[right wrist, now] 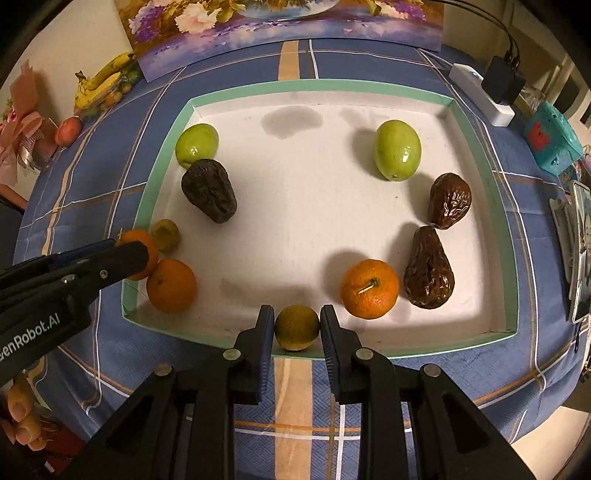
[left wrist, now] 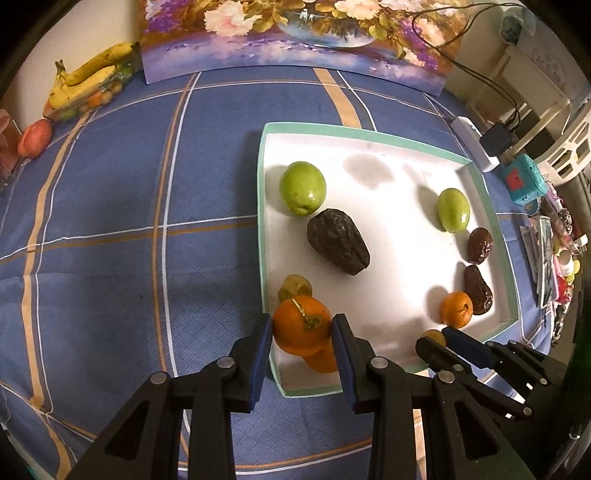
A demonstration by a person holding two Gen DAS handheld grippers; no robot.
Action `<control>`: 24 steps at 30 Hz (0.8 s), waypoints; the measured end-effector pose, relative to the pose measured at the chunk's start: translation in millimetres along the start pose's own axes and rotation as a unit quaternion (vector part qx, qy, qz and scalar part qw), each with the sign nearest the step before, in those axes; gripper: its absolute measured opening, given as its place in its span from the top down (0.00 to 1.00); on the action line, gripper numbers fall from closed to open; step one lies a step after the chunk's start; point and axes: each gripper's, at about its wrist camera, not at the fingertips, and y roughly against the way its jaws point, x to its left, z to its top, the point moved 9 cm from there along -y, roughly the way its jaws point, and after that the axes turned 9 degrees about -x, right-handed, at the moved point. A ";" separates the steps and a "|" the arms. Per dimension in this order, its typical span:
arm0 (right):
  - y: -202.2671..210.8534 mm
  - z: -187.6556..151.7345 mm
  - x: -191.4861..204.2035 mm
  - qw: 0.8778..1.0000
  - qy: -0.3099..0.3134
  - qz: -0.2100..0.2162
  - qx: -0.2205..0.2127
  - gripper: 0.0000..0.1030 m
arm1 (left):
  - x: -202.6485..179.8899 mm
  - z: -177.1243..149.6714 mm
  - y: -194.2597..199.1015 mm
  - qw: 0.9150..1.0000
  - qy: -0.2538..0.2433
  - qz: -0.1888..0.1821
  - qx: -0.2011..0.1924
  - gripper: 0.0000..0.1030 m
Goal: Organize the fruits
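Note:
A white tray with a green rim (left wrist: 263,206) (right wrist: 476,147) holds fruit in two groups. My left gripper (left wrist: 302,328) is shut on an orange (left wrist: 301,325) above the tray's near left corner, over a second orange (right wrist: 171,285) and a small brownish-green fruit (right wrist: 166,234). A green fruit (left wrist: 303,187) and a dark wrinkled fruit (left wrist: 338,240) lie further back. My right gripper (right wrist: 297,326) is shut on a small yellow-green fruit (right wrist: 296,326) at the tray's near edge. To the right lie an orange (right wrist: 369,288), two dark wrinkled fruits (right wrist: 428,269) and a green fruit (right wrist: 398,149).
The tray sits on a blue plaid tablecloth (left wrist: 110,221). Bananas (left wrist: 88,74) and a red fruit (left wrist: 35,138) lie at the far left. A flower painting (left wrist: 295,33) leans at the back. A power strip (right wrist: 480,92), a teal box (right wrist: 550,138) and clutter are at right.

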 end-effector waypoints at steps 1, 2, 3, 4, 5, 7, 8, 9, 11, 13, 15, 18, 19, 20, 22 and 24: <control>-0.8 0.1 1.4 1.000 -0.001 0.001 0.001 0.74 | 1.3 0.1 -0.4 1.000 0.002 -0.001 0.002 0.62; -1.1 -0.2 1.2 1.000 -0.002 0.001 0.001 0.74 | 3.7 -0.8 0.1 1.000 0.004 -0.002 0.005 0.60; -1.7 -1.1 0.8 1.000 -0.002 -0.001 0.002 0.74 | 4.9 -1.8 -0.4 1.000 0.007 -0.003 0.008 0.60; -2.5 -2.7 2.3 1.000 -0.002 -0.003 0.002 0.74 | 5.4 -2.8 -1.0 1.000 0.008 -0.004 0.009 0.60; -3.2 -3.2 1.4 1.000 -0.003 -0.004 0.003 0.74 | 5.6 -3.7 -1.3 1.000 0.009 -0.006 0.010 0.60; -3.2 -3.4 -1.1 1.000 -0.008 -0.003 0.001 0.74 | 5.9 -5.2 1.1 1.000 0.010 -0.009 0.010 0.60; -3.5 -3.8 -0.2 1.000 -0.009 -0.003 -0.001 0.74 | 6.3 -5.6 3.2 1.000 0.011 -0.010 0.008 0.58; -2.8 -3.8 -0.3 1.000 -0.010 -0.003 -0.003 0.74 | 7.0 -5.6 5.6 1.000 0.011 -0.010 0.005 0.56; -0.6 -4.9 -0.5 1.000 -0.012 -0.002 -0.006 0.74 | 8.9 -6.5 11.6 1.000 0.012 -0.011 -0.001 0.50; 2.6 -6.1 -0.5 1.000 -0.014 -0.001 -0.011 0.74 | 12.0 -7.3 19.0 1.000 0.013 -0.009 -0.008 0.48; 6.5 -7.3 -0.8 1.000 -0.017 0.000 -0.017 0.74 | 17.0 -8.6 26.0 1.000 0.013 0.003 -0.016 0.39; 13.7 -9.8 -0.5 0.999 -0.019 0.002 -0.027 0.73 | 31.1 -13.3 35.1 0.999 0.011 0.039 -0.026 0.28; 16.3 -10.9 0.3 0.999 -0.018 0.002 -0.031 0.72 | 37.4 -16.3 37.6 0.998 0.011 0.055 -0.028 0.22; 19.5 -12.3 1.5 0.999 -0.018 0.003 -0.036 0.70 | 44.1 -20.2 39.5 0.997 0.009 0.071 -0.028 0.14; 23.0 -15.5 4.1 0.999 -0.017 0.004 -0.039 0.56 | 54.2 -26.7 42.1 0.995 0.004 0.097 -0.030 0.07; 25.5 -20.2 8.9 0.999 -0.014 0.003 -0.040 0.51 | 65.4 -34.7 45.0 0.992 -0.003 0.123 -0.031 0.04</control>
